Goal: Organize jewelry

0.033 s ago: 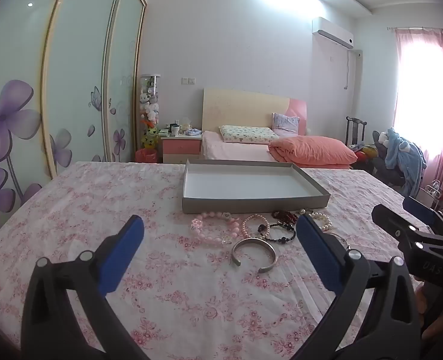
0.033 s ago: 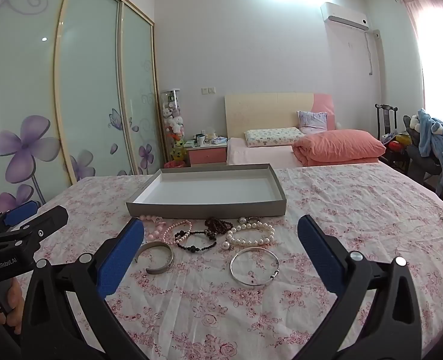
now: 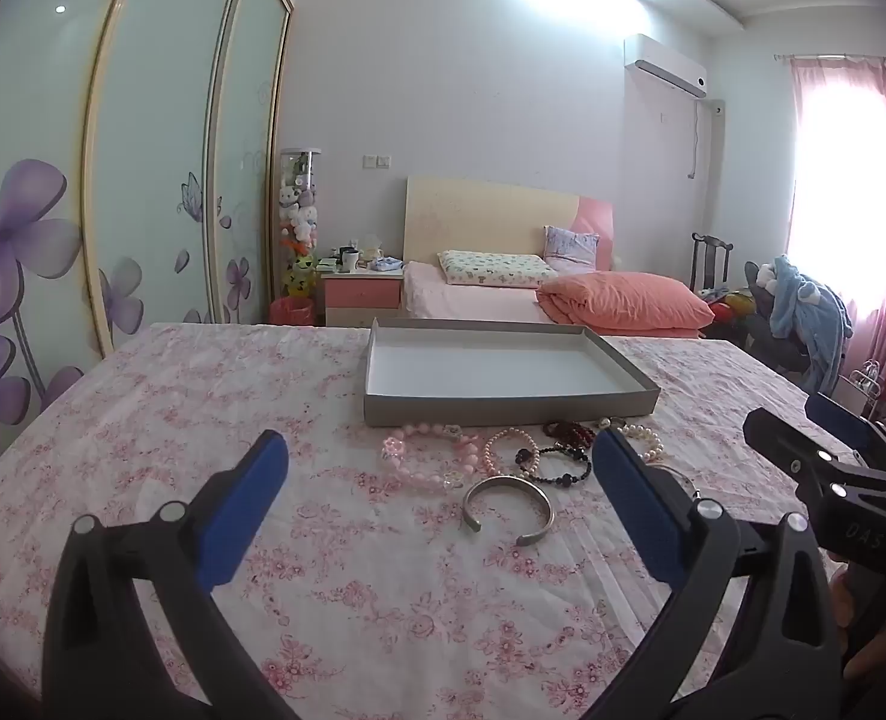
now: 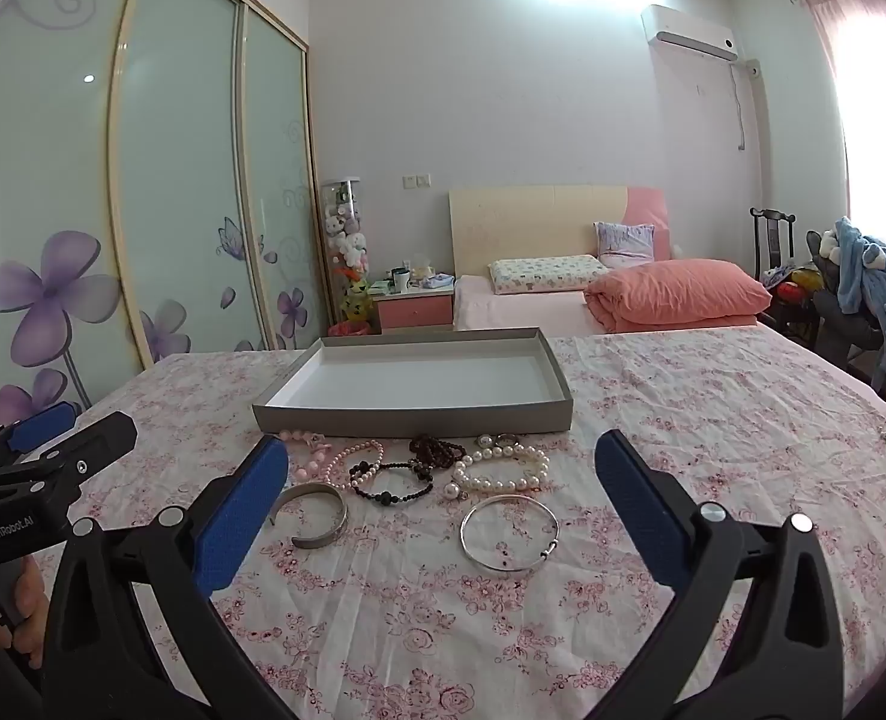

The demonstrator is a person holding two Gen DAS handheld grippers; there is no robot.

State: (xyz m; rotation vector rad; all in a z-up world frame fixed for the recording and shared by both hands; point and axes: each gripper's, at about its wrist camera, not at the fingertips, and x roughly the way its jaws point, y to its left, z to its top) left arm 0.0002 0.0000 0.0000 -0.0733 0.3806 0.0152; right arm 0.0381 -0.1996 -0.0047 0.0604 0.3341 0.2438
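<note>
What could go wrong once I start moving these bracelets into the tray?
The beaded bracelets overlap the pearl strand and dark beads, so lifting one may drag its neighbours. The thin silver bangle lies flat on soft floral cloth, so the right tongs may pinch fabric with it. The tray is light-looking cardboard and may slide if bumped.

White lettering "GenRobot.AI" runs along the black body of the left gripper, seen in the right wrist view. In the left wrist view, the right gripper bears faint letters, seemingly "DAS".
</note>
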